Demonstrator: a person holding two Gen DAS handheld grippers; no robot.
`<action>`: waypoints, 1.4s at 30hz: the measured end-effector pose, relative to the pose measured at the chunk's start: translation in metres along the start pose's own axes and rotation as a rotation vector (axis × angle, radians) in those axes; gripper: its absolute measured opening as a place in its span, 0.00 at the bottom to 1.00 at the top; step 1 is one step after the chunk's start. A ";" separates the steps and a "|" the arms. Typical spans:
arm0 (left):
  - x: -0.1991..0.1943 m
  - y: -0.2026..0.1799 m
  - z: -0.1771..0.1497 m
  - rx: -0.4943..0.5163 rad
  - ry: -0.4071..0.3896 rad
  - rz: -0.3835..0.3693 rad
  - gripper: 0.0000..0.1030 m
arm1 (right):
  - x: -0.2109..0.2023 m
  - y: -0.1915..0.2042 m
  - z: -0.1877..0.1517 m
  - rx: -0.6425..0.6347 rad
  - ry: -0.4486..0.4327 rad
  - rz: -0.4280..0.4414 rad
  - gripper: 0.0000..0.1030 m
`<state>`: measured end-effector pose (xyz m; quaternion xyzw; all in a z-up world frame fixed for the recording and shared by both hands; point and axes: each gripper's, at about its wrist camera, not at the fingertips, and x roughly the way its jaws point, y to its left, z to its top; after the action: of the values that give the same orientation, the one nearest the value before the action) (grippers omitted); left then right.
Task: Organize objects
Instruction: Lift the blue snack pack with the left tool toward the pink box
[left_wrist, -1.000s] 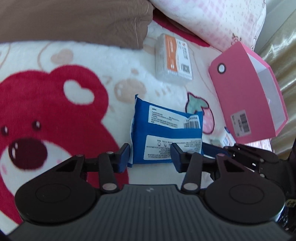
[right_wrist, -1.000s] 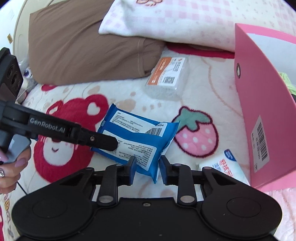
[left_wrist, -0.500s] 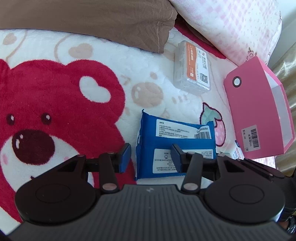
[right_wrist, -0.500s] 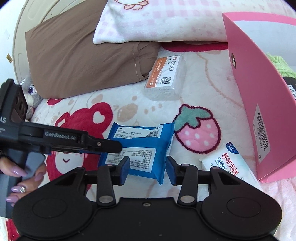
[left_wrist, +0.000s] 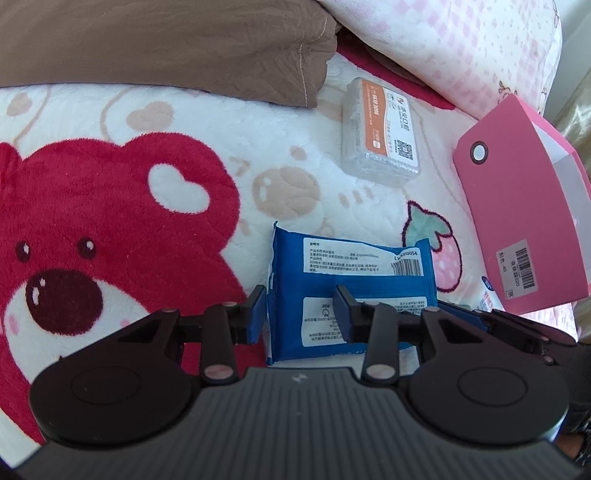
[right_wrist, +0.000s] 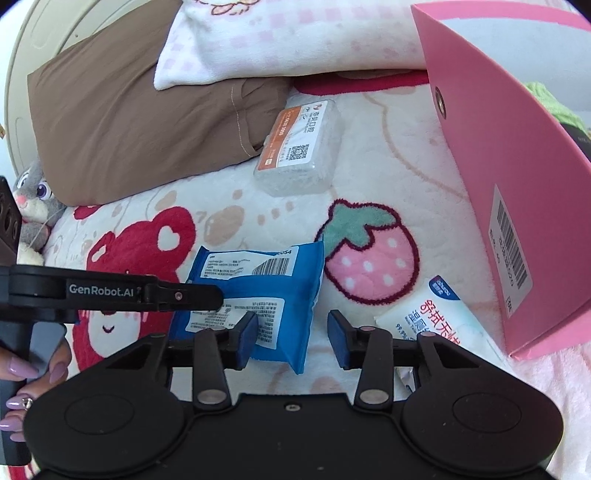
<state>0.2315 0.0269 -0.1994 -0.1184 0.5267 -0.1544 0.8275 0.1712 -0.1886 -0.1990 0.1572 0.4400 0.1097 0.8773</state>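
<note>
A blue wipes pack (left_wrist: 351, 273) lies flat on the bear blanket; it also shows in the right wrist view (right_wrist: 258, 291). My left gripper (left_wrist: 301, 314) is open, its fingers over the pack's near left corner. My right gripper (right_wrist: 291, 334) is open, wider than before, with the pack's right corner between its fingers. A clear mask pack with an orange label (left_wrist: 380, 133) lies further back, also in the right wrist view (right_wrist: 299, 144). A white wipes pack (right_wrist: 436, 317) lies by the pink box (right_wrist: 506, 177).
The pink box (left_wrist: 517, 221) stands at the right, open side up. A brown pillow (right_wrist: 147, 122) and a pink checked pillow (right_wrist: 295, 40) lie at the back. A grey plush toy (right_wrist: 33, 199) sits at the far left. The blanket (left_wrist: 110, 221) is soft.
My right gripper has opened from nearly closed around the blue pack's corner to wide. Both grippers have drawn back a little; the left one shifted left. The blue pack stays on the blanket.
</note>
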 end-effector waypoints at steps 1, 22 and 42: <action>0.000 -0.001 0.000 -0.002 -0.003 0.002 0.37 | 0.000 0.003 0.000 -0.018 -0.003 -0.011 0.42; -0.039 -0.020 -0.036 -0.037 -0.068 -0.028 0.32 | -0.022 0.024 -0.014 -0.183 0.022 0.019 0.38; -0.130 -0.079 -0.071 0.178 0.034 -0.141 0.31 | -0.127 0.054 -0.033 -0.168 0.079 0.021 0.70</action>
<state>0.1050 0.0012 -0.0926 -0.0786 0.5154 -0.2605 0.8126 0.0668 -0.1750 -0.1039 0.0832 0.4620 0.1618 0.8680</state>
